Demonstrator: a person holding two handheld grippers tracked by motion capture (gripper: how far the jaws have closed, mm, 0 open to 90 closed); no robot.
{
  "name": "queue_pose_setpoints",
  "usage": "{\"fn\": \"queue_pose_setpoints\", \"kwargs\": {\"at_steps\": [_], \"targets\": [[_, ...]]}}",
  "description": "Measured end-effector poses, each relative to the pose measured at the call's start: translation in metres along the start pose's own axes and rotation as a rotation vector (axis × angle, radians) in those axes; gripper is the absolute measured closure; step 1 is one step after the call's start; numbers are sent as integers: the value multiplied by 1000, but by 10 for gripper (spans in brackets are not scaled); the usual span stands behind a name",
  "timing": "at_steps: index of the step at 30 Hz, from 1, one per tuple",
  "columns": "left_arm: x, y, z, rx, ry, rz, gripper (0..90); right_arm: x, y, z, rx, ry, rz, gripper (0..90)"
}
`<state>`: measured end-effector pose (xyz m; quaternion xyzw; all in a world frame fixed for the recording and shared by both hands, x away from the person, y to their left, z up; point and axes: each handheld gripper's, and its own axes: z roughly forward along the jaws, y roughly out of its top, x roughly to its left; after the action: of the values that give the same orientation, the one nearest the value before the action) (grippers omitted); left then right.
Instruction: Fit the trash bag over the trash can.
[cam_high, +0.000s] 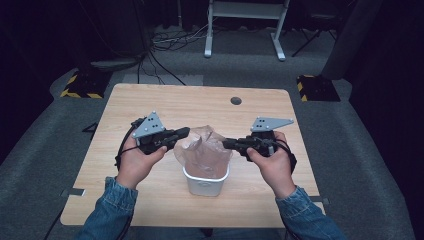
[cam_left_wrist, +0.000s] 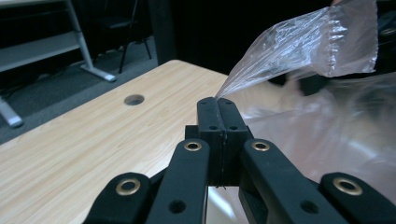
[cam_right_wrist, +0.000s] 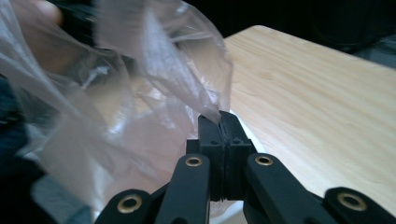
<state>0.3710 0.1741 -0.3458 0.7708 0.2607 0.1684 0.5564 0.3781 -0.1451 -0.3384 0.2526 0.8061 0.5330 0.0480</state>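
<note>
High view looking down on the table (cam_high: 150, 107), both claw views close, level, sharing the plastic bag (cam_high: 205, 150)

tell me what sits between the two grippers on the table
In the high view, a clear plastic bag standing up out of a small white bin lies between the left gripper and right gripper; each pinches its edge.

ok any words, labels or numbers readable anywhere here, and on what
None: no readable text in any view.
The clear plastic bag is unprinted.
The white bin shows no label.
The wooden table is bare wood grain with a round hole.
The left hand-held gripper and the right hand-held gripper carry no markings, just screws and brass rivets.
The yellow-and-black striped blocks on the floor bear stripes, no words.
</note>
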Motion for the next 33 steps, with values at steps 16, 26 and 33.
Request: {"fn": "queue_pose_setpoints", "kwargs": {"at_steps": [16, 26, 33], "targets": [[27, -28, 35, 207, -5, -32, 900, -37, -26, 14, 58, -77, 98, 900], [23, -54, 47, 259, -50, -60, 833, -45, -42, 22, 113, -41, 150, 763], [32, -46, 17, 112, 1, -102, 528, -50, -33, -7, -1, -141, 129, 523]]}}
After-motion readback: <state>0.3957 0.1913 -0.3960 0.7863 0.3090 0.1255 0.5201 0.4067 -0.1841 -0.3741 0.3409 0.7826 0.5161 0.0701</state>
